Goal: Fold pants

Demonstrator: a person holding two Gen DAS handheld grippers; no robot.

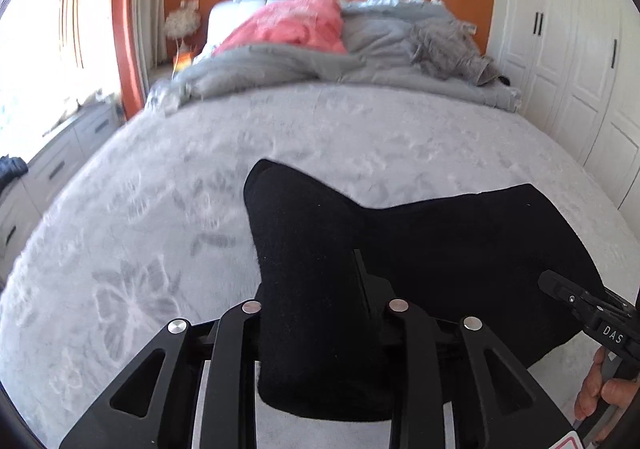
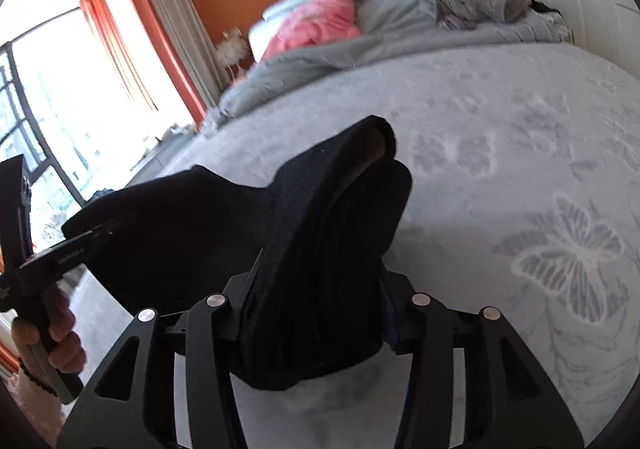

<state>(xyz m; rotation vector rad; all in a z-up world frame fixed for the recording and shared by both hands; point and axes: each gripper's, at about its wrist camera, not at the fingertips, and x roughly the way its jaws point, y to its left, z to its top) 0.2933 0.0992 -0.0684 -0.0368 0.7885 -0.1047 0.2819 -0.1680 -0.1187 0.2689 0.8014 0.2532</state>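
Presently, item: black pants point(image 1: 420, 241), bunched in several layers, held aloft over the bed point(image 1: 240, 153), slung between two tools. Left gripper point(image 1: 320, 289): clamped on one thick bundle of the fabric. Right gripper point(image 2: 320, 269): likewise clenched on the opposite bundle, layered edges showing above its jaws. Held at both ends, presumably so the span stays taut and level for laying flat. Surround: butterfly-patterned grey bedspread point(image 2: 560, 249); rumpled grey duvet point(image 1: 380, 49), pink blanket point(image 1: 296, 25) at the headboard end.
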